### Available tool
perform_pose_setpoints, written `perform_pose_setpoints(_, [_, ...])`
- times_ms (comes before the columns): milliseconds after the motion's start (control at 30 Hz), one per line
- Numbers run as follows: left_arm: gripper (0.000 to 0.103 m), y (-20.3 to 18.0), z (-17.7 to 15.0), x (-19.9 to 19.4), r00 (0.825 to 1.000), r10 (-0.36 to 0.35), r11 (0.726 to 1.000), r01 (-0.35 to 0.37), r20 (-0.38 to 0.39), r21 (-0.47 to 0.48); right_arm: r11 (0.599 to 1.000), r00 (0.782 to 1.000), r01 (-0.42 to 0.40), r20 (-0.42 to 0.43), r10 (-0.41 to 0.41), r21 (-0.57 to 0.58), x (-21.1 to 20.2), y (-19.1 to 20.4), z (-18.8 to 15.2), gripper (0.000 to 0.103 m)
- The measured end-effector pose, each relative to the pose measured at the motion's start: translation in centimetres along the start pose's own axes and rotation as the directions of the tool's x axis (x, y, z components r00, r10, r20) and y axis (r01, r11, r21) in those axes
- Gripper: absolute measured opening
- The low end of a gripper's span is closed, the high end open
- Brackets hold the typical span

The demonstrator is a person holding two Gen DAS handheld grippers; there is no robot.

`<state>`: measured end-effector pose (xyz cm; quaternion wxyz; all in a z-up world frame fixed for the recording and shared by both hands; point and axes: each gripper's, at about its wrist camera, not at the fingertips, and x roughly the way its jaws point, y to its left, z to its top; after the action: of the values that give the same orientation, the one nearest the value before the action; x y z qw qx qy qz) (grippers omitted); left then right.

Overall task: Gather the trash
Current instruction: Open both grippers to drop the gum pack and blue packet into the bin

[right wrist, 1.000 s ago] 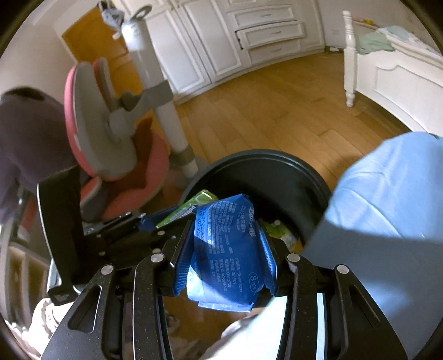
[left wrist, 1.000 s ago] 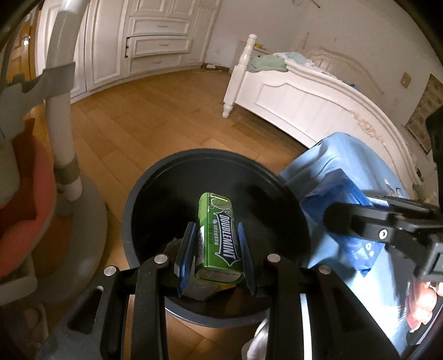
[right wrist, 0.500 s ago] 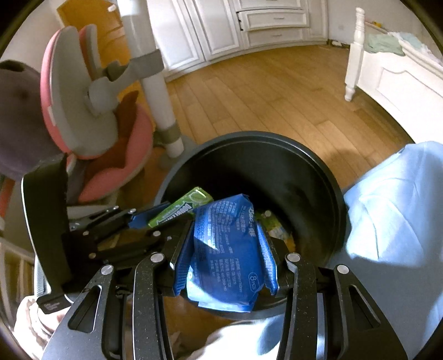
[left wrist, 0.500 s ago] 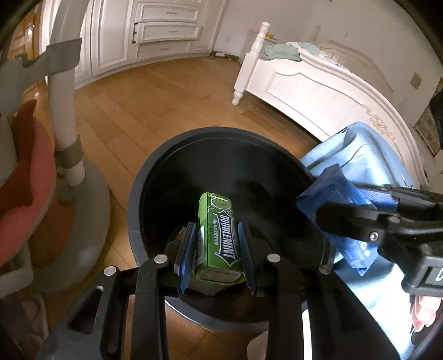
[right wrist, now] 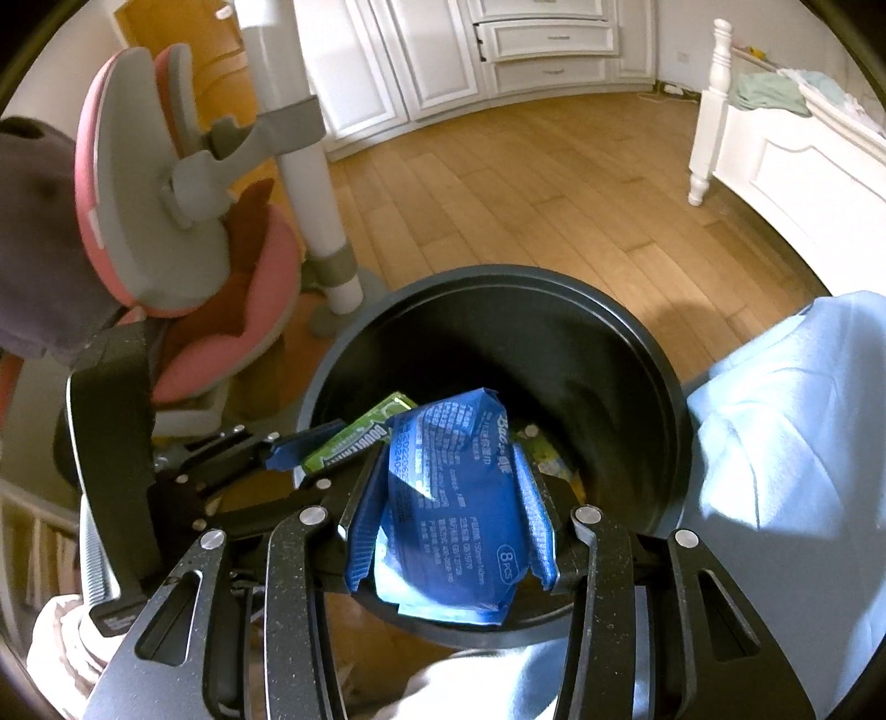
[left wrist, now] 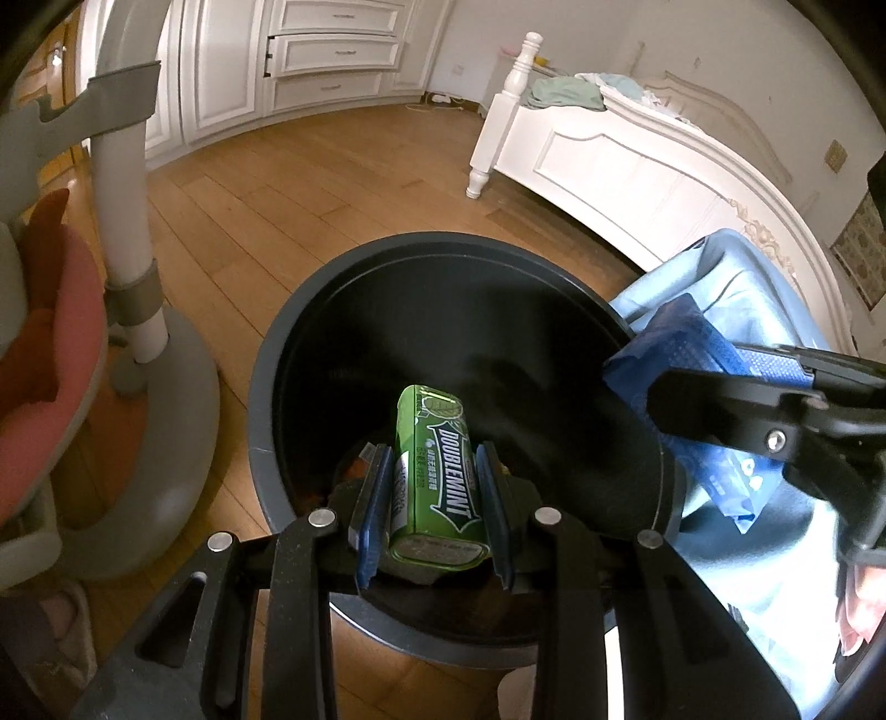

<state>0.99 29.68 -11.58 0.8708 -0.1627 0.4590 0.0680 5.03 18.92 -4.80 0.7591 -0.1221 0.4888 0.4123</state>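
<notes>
Over bin (left wrist: 266, 421), gum pack (left wrist: 434, 471) sits clamped between left tongs (left wrist: 432, 498).

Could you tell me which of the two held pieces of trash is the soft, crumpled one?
The blue wipes packet in the right gripper; the green Doublemint pack is rigid.

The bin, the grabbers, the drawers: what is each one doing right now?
Bin: open, upright, some trash inside.
Left gripper: shut on the gum pack, over the bin.
Right gripper: shut on the blue packet, over the bin.
Drawer: slightly open.
</notes>
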Motion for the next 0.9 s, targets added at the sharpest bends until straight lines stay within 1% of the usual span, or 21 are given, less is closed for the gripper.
perform_pose_setpoints(100, [0.032,-0.1,0.1,0.1,1.000,0.002,1.000,-0.002,-0.004,0.007,1.000,1.000,-0.003,0.004,0.003,-0.002,0.0,0.0,0.0,0.046])
perform_pose_setpoints(167, [0.033,-0.2,0.1,-0.1,1.000,0.011,1.000,-0.011,0.009,0.020,1.000,1.000,-0.010,0.009,0.010,-0.001,-0.1,0.1,0.0,0.048])
perform_pose_setpoints(300, [0.034,-0.5,0.2,-0.6,1.000,0.014,0.999,-0.015,0.020,0.037,1.000,0.998,-0.018,0.059,0.019,-0.004,-1.1,0.1,0.0,0.068])
perform_pose_setpoints(467, [0.034,-1.5,0.7,-2.1,0.999,0.010,0.998,-0.013,0.046,0.057,0.996,0.989,-0.057,0.137,0.047,0.068,-3.6,-1.7,-0.7,0.069])
perform_pose_setpoints(500, [0.035,-1.9,0.8,-2.6,0.998,0.011,0.998,-0.015,0.056,0.068,0.993,0.986,-0.069,0.161,0.054,0.094,-4.6,-2.6,-1.1,0.069])
perform_pose_setpoints(567, [0.047,-3.2,1.0,-4.0,0.996,0.012,0.995,-0.021,0.087,0.096,0.986,0.979,-0.087,0.196,0.058,0.140,-6.2,-4.0,-1.9,0.069])
perform_pose_setpoints(600, [0.059,-4.0,1.1,-4.9,0.994,0.010,0.993,-0.022,0.109,0.113,0.980,0.974,-0.097,0.219,0.058,0.172,-7.4,-5.0,-2.7,0.069])
perform_pose_setpoints(633, [0.069,-5.0,1.2,-5.8,0.991,0.005,0.991,-0.023,0.136,0.133,0.974,0.968,-0.107,0.243,0.056,0.202,-8.6,-6.1,-3.4,0.069])
perform_pose_setpoints(667, [0.071,-6.1,1.4,-6.6,0.987,0.000,0.987,-0.025,0.159,0.158,0.969,0.965,-0.112,0.259,0.052,0.220,-9.4,-6.9,-4.0,0.069])
perform_pose_setpoints(767, [0.072,-9.6,1.6,-8.5,0.980,-0.022,0.967,-0.029,0.196,0.252,0.949,0.951,-0.123,0.308,0.029,0.291,-12.4,-9.6,-6.1,0.069])
perform_pose_setpoints(900, [0.074,-13.6,1.6,-10.1,0.974,-0.076,0.939,-0.003,0.216,0.344,0.923,0.927,-0.111,0.372,-0.037,0.369,-16.8,-13.2,-9.3,0.069])
